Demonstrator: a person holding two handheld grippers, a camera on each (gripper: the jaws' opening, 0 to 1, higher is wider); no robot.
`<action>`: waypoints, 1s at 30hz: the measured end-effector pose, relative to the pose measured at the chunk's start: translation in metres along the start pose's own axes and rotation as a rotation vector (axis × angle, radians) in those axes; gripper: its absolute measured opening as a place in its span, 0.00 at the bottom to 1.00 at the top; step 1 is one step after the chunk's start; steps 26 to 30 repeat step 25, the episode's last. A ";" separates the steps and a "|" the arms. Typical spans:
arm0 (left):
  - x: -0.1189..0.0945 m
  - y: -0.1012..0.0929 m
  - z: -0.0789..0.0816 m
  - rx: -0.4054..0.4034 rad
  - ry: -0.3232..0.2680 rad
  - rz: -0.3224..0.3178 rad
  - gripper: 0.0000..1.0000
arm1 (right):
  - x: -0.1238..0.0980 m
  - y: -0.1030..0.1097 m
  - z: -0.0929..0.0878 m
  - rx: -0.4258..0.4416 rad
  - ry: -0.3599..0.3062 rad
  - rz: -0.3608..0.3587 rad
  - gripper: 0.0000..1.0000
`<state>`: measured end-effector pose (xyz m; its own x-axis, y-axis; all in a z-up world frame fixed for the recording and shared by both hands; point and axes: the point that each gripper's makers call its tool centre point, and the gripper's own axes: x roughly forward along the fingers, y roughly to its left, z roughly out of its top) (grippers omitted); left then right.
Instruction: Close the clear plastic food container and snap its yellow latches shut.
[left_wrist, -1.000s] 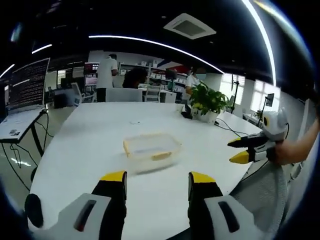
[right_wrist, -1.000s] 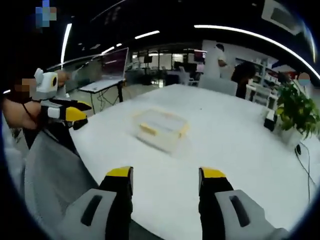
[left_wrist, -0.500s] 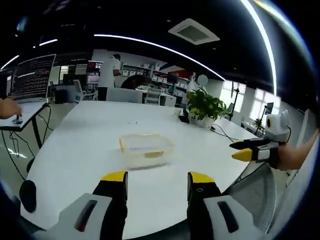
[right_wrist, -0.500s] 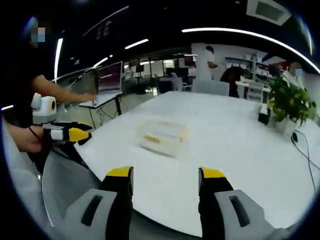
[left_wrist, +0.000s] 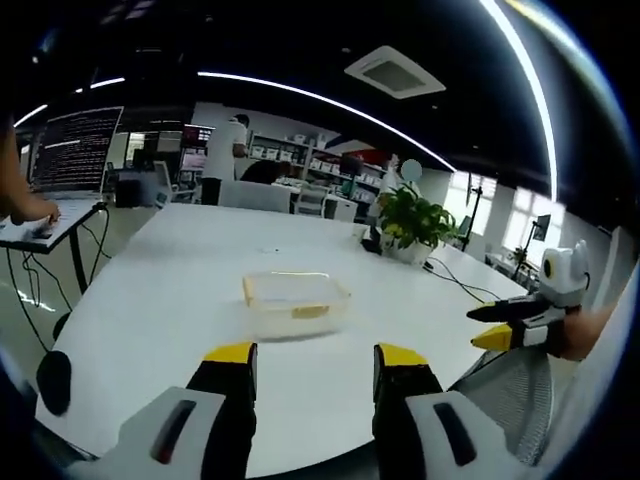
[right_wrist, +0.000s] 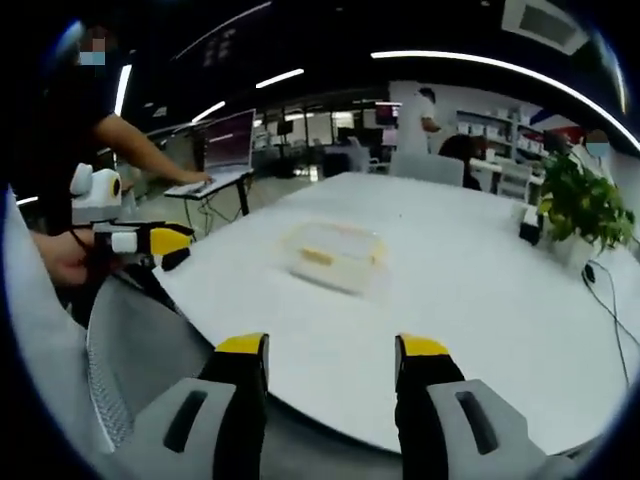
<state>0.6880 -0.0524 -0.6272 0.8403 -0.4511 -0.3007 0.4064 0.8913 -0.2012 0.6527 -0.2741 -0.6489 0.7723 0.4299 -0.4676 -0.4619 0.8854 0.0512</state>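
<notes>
A clear plastic food container (left_wrist: 294, 301) with yellow latches rests on the white table (left_wrist: 180, 270), lid lying on top; in the right gripper view the container (right_wrist: 335, 255) sits mid-table. My left gripper (left_wrist: 312, 362) is open, well short of the container, near the table's front edge. My right gripper (right_wrist: 330, 352) is open too, back from the table edge. In the left gripper view the right gripper (left_wrist: 503, 325) hangs at the right, held in a hand. The left gripper (right_wrist: 150, 242) appears at the left of the right gripper view.
A potted plant (left_wrist: 412, 220) and cables lie at the far right of the table. A mesh chair back (right_wrist: 130, 350) stands close in front of me. A desk with a monitor (left_wrist: 72, 150) is at left, where a person's arm reaches. People stand in the background.
Both cameras have pulled slightly back from the table; the container looks a bit farther. The other gripper in each view has shifted a little. Both grippers stayed open.
</notes>
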 end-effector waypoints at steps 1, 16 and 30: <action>-0.001 0.001 0.000 0.003 -0.002 0.006 0.40 | 0.001 -0.001 0.000 0.000 -0.001 -0.003 0.47; 0.002 0.009 -0.002 -0.027 -0.012 0.052 0.42 | 0.008 -0.014 0.006 0.010 -0.035 -0.041 0.52; 0.006 0.009 -0.003 -0.019 -0.001 0.045 0.42 | 0.010 -0.014 0.008 0.006 -0.043 -0.039 0.52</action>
